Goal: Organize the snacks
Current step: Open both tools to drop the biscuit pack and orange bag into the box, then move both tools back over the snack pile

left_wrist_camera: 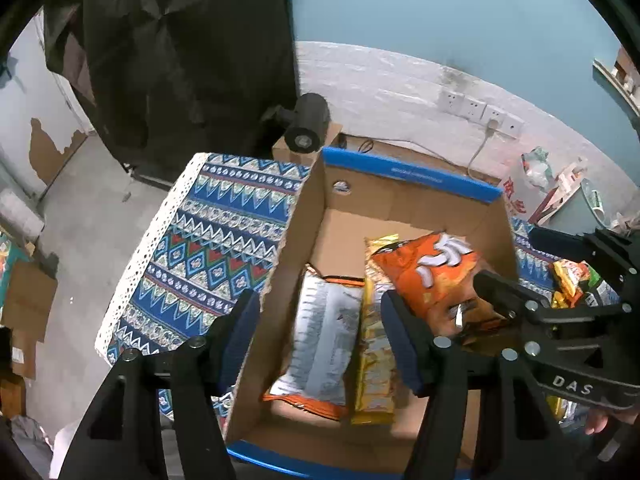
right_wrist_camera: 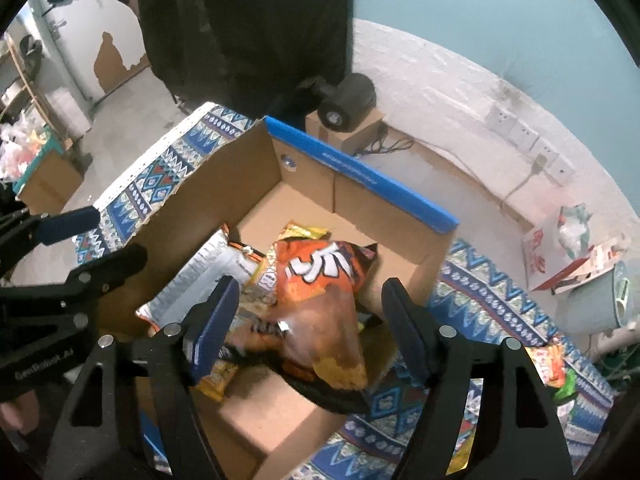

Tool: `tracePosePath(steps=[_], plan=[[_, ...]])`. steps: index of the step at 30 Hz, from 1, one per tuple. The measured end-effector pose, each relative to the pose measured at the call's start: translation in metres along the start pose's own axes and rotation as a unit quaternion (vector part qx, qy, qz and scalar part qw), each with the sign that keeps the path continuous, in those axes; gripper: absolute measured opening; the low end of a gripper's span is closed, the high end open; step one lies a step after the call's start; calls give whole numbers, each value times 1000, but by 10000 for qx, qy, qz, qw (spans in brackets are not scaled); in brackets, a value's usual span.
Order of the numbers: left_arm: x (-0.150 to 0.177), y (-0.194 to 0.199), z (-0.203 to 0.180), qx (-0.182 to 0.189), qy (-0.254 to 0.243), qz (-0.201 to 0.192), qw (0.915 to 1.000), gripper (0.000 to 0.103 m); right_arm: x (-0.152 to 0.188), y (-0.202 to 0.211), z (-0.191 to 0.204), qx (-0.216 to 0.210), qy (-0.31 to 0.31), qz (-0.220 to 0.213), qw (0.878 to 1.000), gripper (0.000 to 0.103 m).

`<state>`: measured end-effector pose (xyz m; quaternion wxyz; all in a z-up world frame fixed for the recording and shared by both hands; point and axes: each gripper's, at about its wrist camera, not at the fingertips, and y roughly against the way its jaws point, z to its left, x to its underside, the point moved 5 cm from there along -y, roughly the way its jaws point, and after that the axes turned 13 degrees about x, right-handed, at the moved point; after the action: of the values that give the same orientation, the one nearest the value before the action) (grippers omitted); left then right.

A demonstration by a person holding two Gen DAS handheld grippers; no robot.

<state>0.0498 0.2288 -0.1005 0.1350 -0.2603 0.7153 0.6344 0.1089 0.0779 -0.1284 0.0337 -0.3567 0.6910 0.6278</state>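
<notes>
Both tongs, left tongs (left_wrist_camera: 320, 344) and right tongs (right_wrist_camera: 308, 328), hang released over the cardboard box (right_wrist_camera: 208, 184); orange chip bag (right_wrist_camera: 320, 300) sits loose between the right pair, untouched.

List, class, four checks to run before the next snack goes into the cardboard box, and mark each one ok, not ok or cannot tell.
1. Left tool open and empty: ok.
2. Right tool open, pads clear of the orange bag: ok.
3. Orange bag fully inside the cardboard box: cannot tell; its lower end seems to overhang the near wall.
4. Free floor left in the box: ok, far end bare.
5. More snacks waiting on the patterned cloth: ok.
</notes>
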Motion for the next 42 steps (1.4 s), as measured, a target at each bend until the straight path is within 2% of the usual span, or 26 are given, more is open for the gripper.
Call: tracePosePath(steps=[6, 17, 22, 35, 42], plan=[[2, -6, -25, 115, -217, 110, 9996, 66, 12, 18, -32, 367, -52, -233, 9990, 81], [4, -6, -79, 407, -580, 212, 9973, 70, 55, 31, -96, 616, -444, -125, 9970, 82], [8, -8, -106, 432, -823, 237, 9954, 72, 73, 37, -118, 790, -482, -97, 9957, 83], [22, -25, -177, 688, -1403, 510, 9864, 72, 129, 37, -174, 1013, -783, 97, 9917, 83], [32, -36, -217, 848, -1758, 670, 9785, 72, 164, 31, -211, 1125, -1056, 314, 9875, 83]])
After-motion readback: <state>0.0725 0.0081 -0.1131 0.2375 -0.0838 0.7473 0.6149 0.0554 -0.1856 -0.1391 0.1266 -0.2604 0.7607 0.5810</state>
